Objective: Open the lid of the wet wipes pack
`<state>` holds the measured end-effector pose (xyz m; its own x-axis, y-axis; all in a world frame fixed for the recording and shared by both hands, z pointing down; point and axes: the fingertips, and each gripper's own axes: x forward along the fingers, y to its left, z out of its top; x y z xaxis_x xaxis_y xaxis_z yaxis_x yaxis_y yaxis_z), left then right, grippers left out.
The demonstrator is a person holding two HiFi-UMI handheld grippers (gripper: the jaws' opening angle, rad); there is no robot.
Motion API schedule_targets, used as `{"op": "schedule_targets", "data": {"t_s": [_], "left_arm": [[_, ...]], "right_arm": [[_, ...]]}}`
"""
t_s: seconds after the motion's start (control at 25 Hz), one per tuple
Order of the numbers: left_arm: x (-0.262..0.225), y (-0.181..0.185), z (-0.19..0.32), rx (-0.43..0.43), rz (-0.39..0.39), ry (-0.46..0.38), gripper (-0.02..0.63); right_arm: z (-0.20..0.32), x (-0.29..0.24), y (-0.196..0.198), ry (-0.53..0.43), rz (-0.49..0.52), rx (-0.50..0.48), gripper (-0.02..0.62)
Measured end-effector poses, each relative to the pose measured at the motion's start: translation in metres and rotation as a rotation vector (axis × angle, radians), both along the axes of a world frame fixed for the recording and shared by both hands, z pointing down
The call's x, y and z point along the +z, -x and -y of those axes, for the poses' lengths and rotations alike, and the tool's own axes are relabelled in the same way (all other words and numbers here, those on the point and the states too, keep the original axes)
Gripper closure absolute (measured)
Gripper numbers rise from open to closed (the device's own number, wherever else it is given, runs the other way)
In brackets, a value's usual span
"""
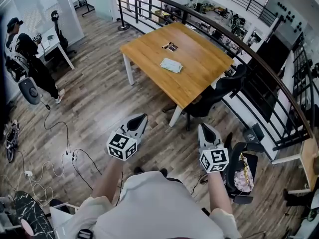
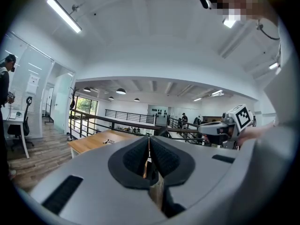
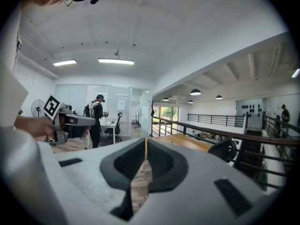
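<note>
- Head view: wet wipes pack point(image 1: 171, 64) lies on wooden table point(image 1: 149, 51), well apart from left gripper point(image 1: 140, 119) and right gripper point(image 1: 205, 129); judged approach stage, lid untouched.
- Left gripper view: jaws together, nothing between.
- Right gripper view: jaws together, empty; next move likely requires reaching the table and parting the jaws.

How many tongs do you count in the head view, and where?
2. The left tongs hang over the floor left of centre, the right tongs right of centre, both short of the wooden table. None seems hidden.
</note>
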<state>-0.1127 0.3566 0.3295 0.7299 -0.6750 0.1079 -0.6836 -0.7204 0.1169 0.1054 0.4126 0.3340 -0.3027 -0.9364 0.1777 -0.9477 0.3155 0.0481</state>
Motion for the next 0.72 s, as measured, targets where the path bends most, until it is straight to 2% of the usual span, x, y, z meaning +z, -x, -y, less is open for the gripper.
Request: {"op": "schedule_targets", "data": {"t_s": [0.44, 0.72], "left_arm": [[0.009, -0.017, -0.003, -0.023, 0.001, 0.017, 0.595], [0.017, -0.025, 0.001, -0.045, -0.009, 0.028, 0.538]], "right_arm": [[0.005, 0.009, -0.019, 0.006, -0.001, -0.03, 0.586], [0.011, 0.02, -0.029, 0.025, -0.001, -0.058, 0.574]]}}
